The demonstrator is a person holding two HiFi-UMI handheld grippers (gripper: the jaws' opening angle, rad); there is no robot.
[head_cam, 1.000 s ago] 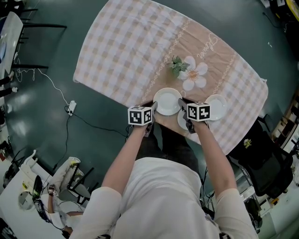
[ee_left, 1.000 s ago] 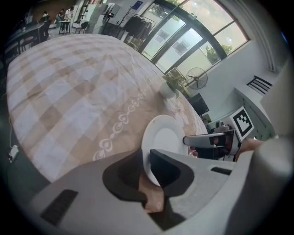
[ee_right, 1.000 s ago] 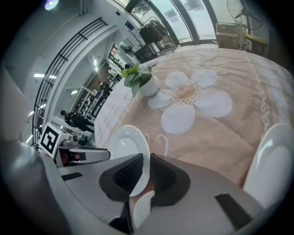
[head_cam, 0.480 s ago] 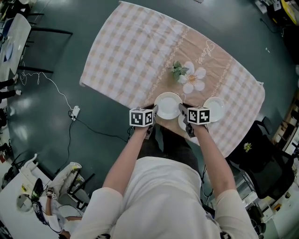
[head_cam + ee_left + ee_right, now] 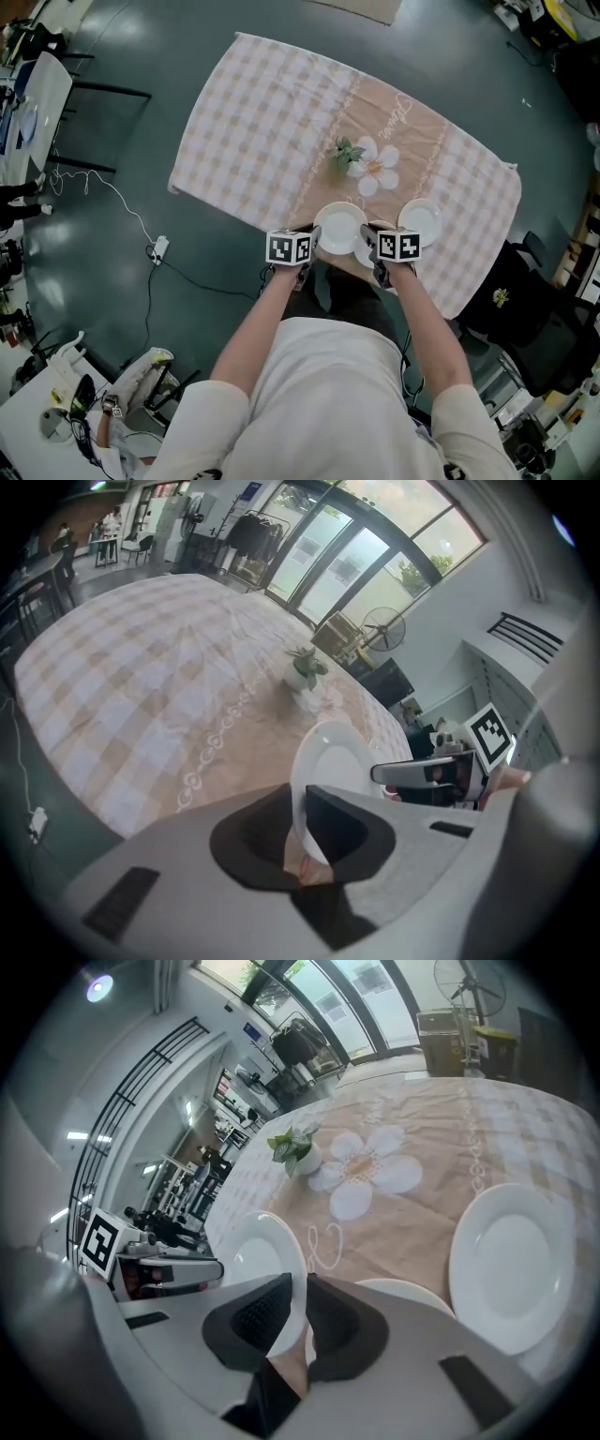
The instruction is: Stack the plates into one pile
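A white plate [image 5: 339, 228] hangs just above the near edge of the table, gripped from both sides. My left gripper [image 5: 313, 240] is shut on its left rim; in the left gripper view the plate [image 5: 337, 761] stands edge-on between the jaws [image 5: 302, 813]. My right gripper [image 5: 368, 240] is shut on its right rim, with the plate [image 5: 255, 1258] running in between the pads [image 5: 302, 1309]. A second plate [image 5: 405, 1290] lies on the cloth under the right gripper. A third plate [image 5: 419, 220] lies further right, also in the right gripper view [image 5: 511, 1262].
The table wears a checked cloth [image 5: 272, 122] with a flower print [image 5: 377, 171]. A small potted plant [image 5: 346, 152] stands just beyond the held plate. A cable [image 5: 122, 202] runs on the floor at the left, a dark chair [image 5: 525, 328] stands at the right.
Both grippers have risen together with the plate between them, lifting it off the cloth. The other two plates have not moved.
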